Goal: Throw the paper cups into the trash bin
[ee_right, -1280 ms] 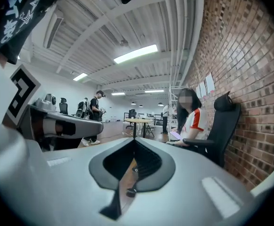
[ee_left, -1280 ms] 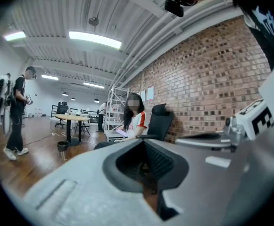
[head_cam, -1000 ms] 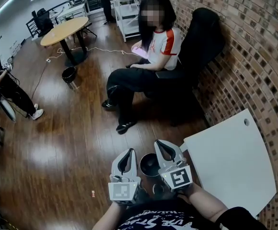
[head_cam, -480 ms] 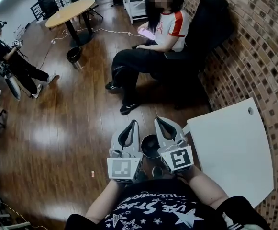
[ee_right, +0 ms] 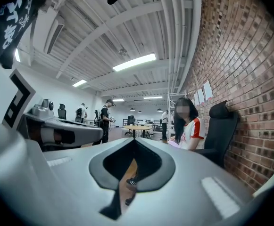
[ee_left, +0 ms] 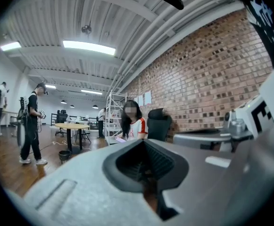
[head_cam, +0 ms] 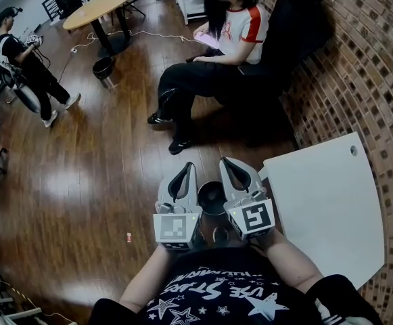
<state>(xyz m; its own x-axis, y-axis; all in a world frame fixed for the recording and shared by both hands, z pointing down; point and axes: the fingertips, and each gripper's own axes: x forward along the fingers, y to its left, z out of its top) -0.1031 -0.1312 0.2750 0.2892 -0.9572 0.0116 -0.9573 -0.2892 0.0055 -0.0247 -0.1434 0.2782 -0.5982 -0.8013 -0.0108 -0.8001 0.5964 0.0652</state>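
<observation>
1. Trash bin [head_cam: 212,198]: this black round bin is standing on the wooden floor [head_cam: 81,181], showing in the head view between the two grippers and just beside the near corner of the white table [head_cam: 325,208]; its inside is looking dark, and what is lying in it cannot be told
2. The left gripper [head_cam: 187,168] is being held in the person's left hand, pointing forward over the floor at the bin's left side; in the left gripper view its jaws are sitting pressed together with nothing between them
3. The right gripper [head_cam: 227,162] is being held at the bin's right side, near the table's edge; in the right gripper view its jaws are likewise sitting together and pinching nothing
4. Both grippers are hanging side by side, close together but apart, with their marker cubes facing up toward the head camera
5. A seated person [head_cam: 210,73] is sitting in a black chair [head_cam: 294,32] against the brick wall [head_cam: 365,66], well beyond the bin
6. Farther off, a standing person [head_cam: 30,66] is standing near a round wooden table [head_cam: 105,9], and a small black bin [head_cam: 103,68] is sitting on the floor beside that table's base
</observation>
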